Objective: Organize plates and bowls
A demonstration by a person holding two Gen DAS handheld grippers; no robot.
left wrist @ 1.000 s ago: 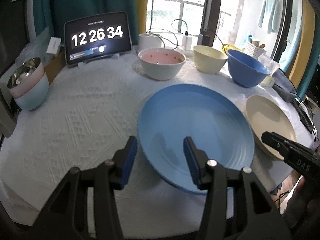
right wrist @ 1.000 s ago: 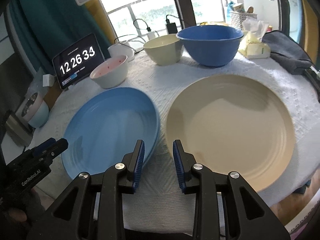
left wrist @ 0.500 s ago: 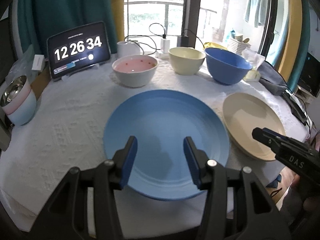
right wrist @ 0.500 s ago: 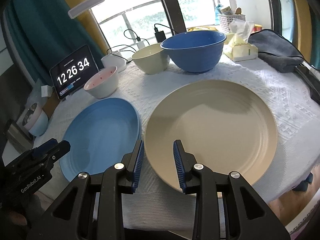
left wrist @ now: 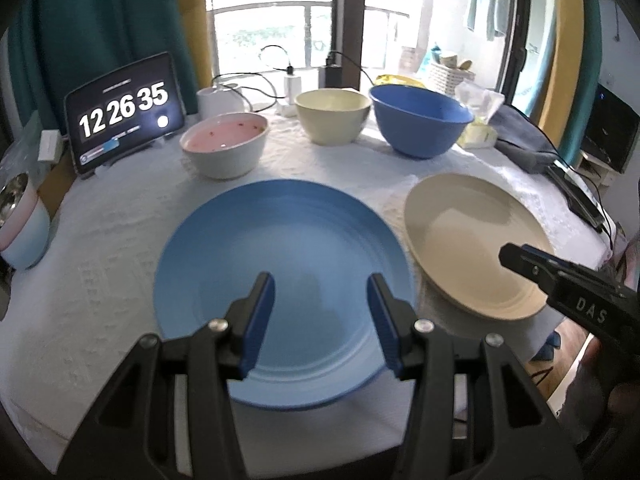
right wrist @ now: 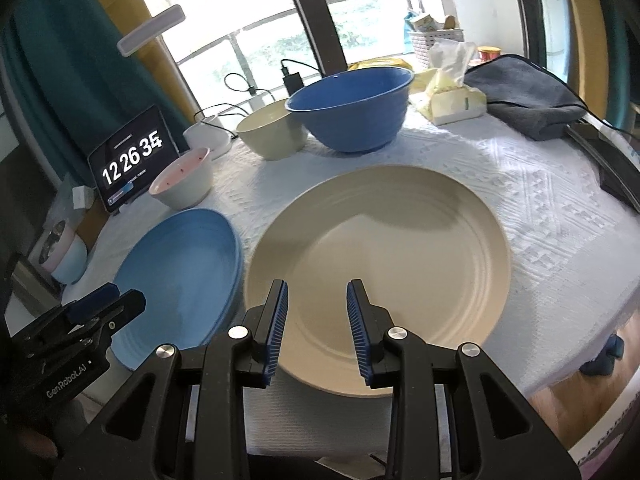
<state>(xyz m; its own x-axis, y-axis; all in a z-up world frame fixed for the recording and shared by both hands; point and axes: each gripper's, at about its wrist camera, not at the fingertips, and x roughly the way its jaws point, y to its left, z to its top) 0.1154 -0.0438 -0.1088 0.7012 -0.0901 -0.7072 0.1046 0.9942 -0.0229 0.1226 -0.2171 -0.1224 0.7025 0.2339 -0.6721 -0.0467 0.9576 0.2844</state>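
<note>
Both sets stand spread and empty: the left tongs (left wrist: 321,312) hang over the lower middle of the blue plate (left wrist: 280,272) at frame centre, the right tongs (right wrist: 316,320) over the near rim of the beige plate (right wrist: 384,256) beside it on the bench (right wrist: 560,216).

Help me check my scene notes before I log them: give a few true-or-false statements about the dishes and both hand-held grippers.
1. The blue plate and beige plate lie side by side, unstacked. True.
2. The left hand-held gripper clamps the blue plate. False: its jaws stand open above it.
3. The blue bowl sits inside the cream bowl. False: they stand beside each other.
4. The right hand-held gripper holds nothing. True.
5. The pink-lined bowl stands nearest the tablet clock. True.
</note>
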